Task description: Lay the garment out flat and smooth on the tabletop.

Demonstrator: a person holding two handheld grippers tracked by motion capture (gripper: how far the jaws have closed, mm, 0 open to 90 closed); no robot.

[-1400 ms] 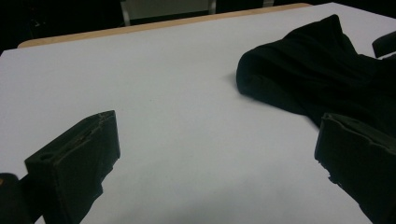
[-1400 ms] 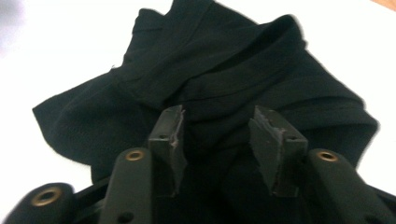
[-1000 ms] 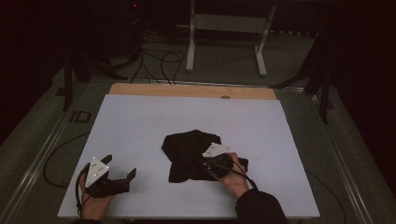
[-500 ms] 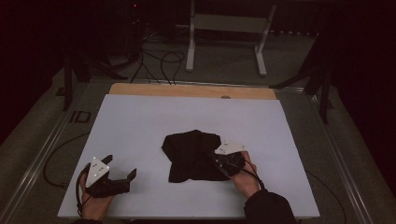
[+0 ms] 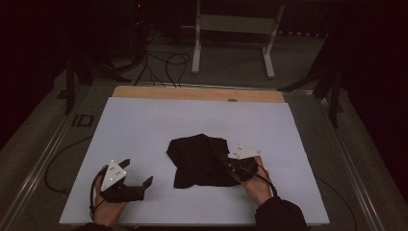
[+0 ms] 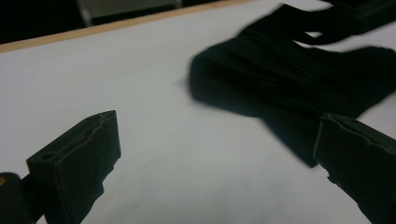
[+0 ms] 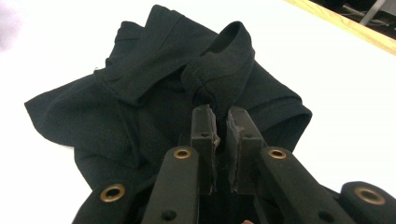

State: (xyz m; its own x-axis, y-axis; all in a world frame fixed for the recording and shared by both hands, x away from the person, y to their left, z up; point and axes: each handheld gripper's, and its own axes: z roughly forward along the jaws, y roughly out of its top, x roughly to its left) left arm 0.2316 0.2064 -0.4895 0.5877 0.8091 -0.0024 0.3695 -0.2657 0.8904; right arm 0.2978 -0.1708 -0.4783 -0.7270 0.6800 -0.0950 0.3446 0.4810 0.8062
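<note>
A crumpled black garment (image 5: pixel 199 161) lies on the white table top (image 5: pixel 192 125), a little right of the middle. My right gripper (image 5: pixel 230 164) sits at the garment's right edge, shut on a raised fold of the black cloth (image 7: pixel 219 79), which bulges up just past the jaw tips (image 7: pixel 220 122). My left gripper (image 5: pixel 137 174) rests near the table's front left, open, nothing between its fingers (image 6: pixel 79 158). Its view looks across bare table at the garment (image 6: pixel 289 74) farther off.
A wooden strip (image 5: pixel 197 94) runs along the table's far edge. Beyond it stand a white metal frame (image 5: pixel 233 29) and loose cables (image 5: pixel 163 62) on the floor. A cable (image 5: pixel 55 161) trails off the table's left side.
My right gripper has drawn right, towards the garment's right edge, with the cloth pinched in it. The left gripper has stayed put.
</note>
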